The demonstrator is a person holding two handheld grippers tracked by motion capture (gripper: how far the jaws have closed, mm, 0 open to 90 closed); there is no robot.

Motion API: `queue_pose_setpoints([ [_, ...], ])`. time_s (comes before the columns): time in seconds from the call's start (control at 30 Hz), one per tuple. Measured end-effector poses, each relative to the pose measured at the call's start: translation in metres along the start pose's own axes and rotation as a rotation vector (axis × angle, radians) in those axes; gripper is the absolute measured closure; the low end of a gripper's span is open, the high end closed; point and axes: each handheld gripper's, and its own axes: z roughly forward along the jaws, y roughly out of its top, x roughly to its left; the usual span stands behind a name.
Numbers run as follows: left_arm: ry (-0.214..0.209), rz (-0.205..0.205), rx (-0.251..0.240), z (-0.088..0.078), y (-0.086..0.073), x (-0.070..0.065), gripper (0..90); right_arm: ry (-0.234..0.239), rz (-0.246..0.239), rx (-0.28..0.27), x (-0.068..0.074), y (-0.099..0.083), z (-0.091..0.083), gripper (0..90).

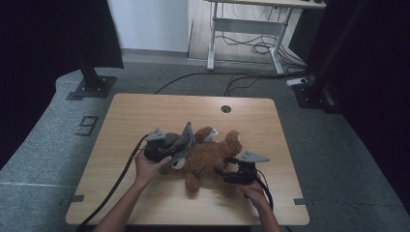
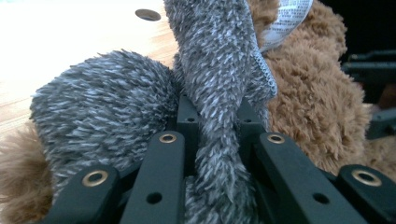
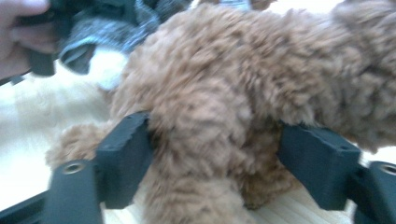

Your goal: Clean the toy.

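Writing: tag (image 2: 287, 16) on brown teddy bear (image 1: 208, 157), print unreadable.
Count: one bear, one grey garment (image 2: 219, 70).
Left tongs (image 2: 219, 154): clamped on garment.
Right tongs (image 3: 219, 158): apart, astride bear.

My left gripper (image 1: 162, 147) and right gripper (image 1: 237, 173) are black, each with a grey three-cornered plate on top, brass-ringed screw holes on the jaws, and a black cable. My forearms are bare.
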Motion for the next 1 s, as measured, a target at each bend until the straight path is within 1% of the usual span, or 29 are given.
queue_pose_setpoints([
  [0.03,0.0,0.005,-0.002,-0.001,-0.002,-0.001,78.0,-0.006,0.009,0.005,0.001,0.001,0.002,20.3],
  [0.1,-0.004,0.0,-0.013,-0.003,-0.005,-0.003,78.0,-0.01,0.016,0.017,0.002,0.002,0.008,17.1],
  [0.17,-0.007,0.002,-0.014,-0.005,-0.008,-0.004,78.1,-0.007,0.008,0.026,0.005,0.001,0.018,15.4],
  [0.2,-0.006,0.0,-0.013,-0.005,-0.008,-0.003,78.1,-0.006,0.001,0.033,0.006,0.0,0.024,16.8],
  [0.23,-0.008,-0.009,-0.012,-0.006,-0.008,-0.003,78.1,-0.031,-0.044,0.037,0.011,-0.001,0.027,21.0],
  [0.27,-0.018,-0.021,-0.011,-0.007,-0.008,-0.002,78.1,-0.039,-0.066,0.039,0.013,-0.001,0.025,30.1],
  [0.3,-0.024,-0.029,-0.013,-0.007,-0.009,-0.002,78.1,-0.053,-0.093,0.035,0.015,-0.002,0.024,35.3],
  [0.33,-0.026,-0.029,-0.011,-0.008,-0.009,-0.002,78.1,-0.053,-0.093,0.035,0.015,-0.002,0.024,35.3],
  [0.37,-0.026,-0.029,-0.01,-0.008,-0.008,-0.004,77.9,-0.071,-0.129,0.023,0.02,-0.007,0.022,44.3],
  [0.4,-0.027,-0.03,-0.007,-0.009,-0.007,-0.006,77.9,-0.071,-0.129,0.023,0.02,-0.007,0.022,44.3],
  [0.43,-0.024,-0.03,-0.005,-0.011,-0.006,-0.008,77.8,-0.07,-0.132,0.022,0.02,-0.008,0.022,47.0],
  [0.47,-0.023,-0.024,-0.001,-0.013,-0.002,-0.011,77.5,-0.068,-0.133,0.021,0.021,-0.009,0.021,50.0],
  [0.53,-0.022,-0.015,-0.005,-0.015,0.007,-0.019,77.2,-0.071,-0.141,0.021,0.022,-0.01,0.02,52.2],
  [0.57,-0.054,-0.002,-0.003,-0.01,0.017,-0.03,77.1,-0.072,-0.144,0.02,0.022,-0.011,0.02,52.7],
  [0.6,-0.054,-0.002,-0.003,-0.01,0.017,-0.03,77.2,-0.072,-0.144,0.02,0.022,-0.011,0.02,52.7],
  [0.67,-0.069,0.031,0.004,-0.001,0.027,-0.044,77.2,-0.077,-0.151,0.019,0.022,-0.011,0.02,52.9],
  [0.7,-0.084,0.053,0.014,0.008,0.033,-0.054,77.1,-0.079,-0.154,0.019,0.023,-0.011,0.02,53.0],
  [0.73,-0.091,0.069,0.02,0.015,0.038,-0.061,77.0,-0.082,-0.16,0.019,0.023,-0.011,0.02,53.2],
  [0.77,-0.098,0.078,0.025,0.023,0.042,-0.068,76.9,-0.094,-0.175,0.018,0.024,-0.012,0.02,53.9],
  [0.8,-0.102,0.082,0.029,0.029,0.045,-0.071,76.9,-0.094,-0.175,0.018,0.024,-0.012,0.02,53.9],
  [0.83,-0.105,0.083,0.03,0.038,0.048,-0.076,76.5,-0.101,-0.19,0.021,0.026,-0.012,0.02,54.4],
  [0.9,-0.106,0.075,0.033,0.052,0.052,-0.082,76.2,-0.104,-0.197,0.019,0.026,-0.012,0.02,54.5],
  [0.97,-0.095,0.078,0.058,0.065,0.05,-0.084,76.0,-0.106,-0.192,0.021,0.026,-0.013,0.02,54.7],
  [1.0,-0.091,0.073,0.061,0.069,0.048,-0.084,76.0,-0.106,-0.192,0.021,0.026,-0.013,0.02,54.7],
])
